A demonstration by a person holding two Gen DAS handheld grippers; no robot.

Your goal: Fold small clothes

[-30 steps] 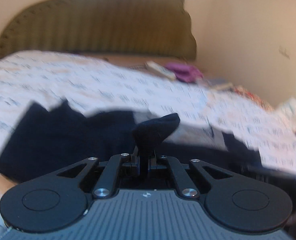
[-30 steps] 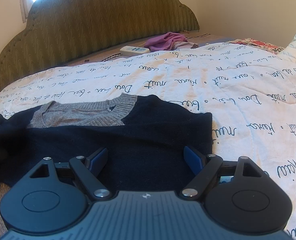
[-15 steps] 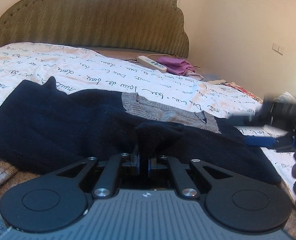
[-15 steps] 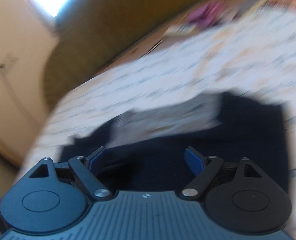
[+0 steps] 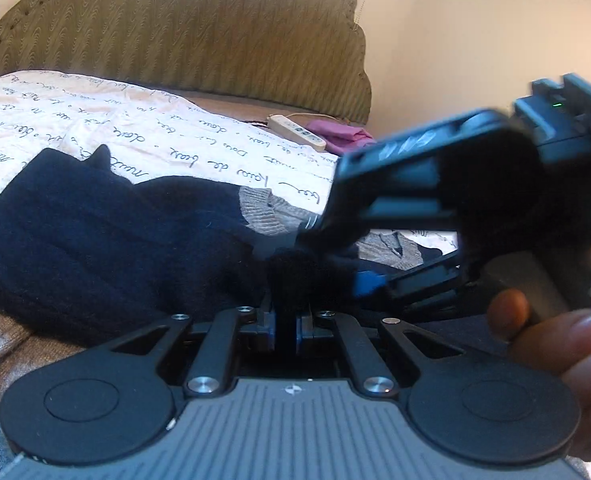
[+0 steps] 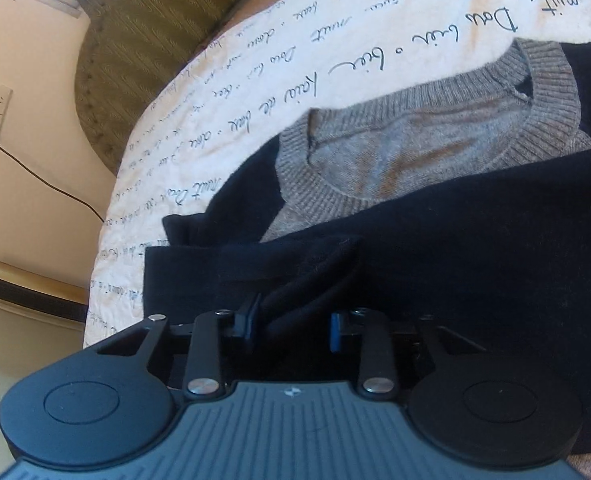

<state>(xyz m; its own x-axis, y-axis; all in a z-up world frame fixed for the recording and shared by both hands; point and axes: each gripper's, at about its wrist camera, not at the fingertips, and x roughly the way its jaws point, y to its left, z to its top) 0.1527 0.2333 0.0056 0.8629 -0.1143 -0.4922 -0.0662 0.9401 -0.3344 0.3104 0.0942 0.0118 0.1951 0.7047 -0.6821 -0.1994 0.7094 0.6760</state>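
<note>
The navy sweater (image 6: 435, 240) lies mid-frame on the bed (image 6: 255, 60), only partly folded: left gripper (image 5: 285, 320) pinches a fold, right gripper (image 6: 293, 330) half-open around another.

You see navy sweater (image 6: 475, 264) with grey ribbed collar (image 6: 551, 92). Bedspread (image 5: 107, 124) cream, black handwritten script. Headboard (image 5: 199, 36) olive green, wavy weave. Your gripper pads (image 6: 335, 330) blue, bodies black. Crumpled cloth (image 5: 341, 136) purple.
</note>
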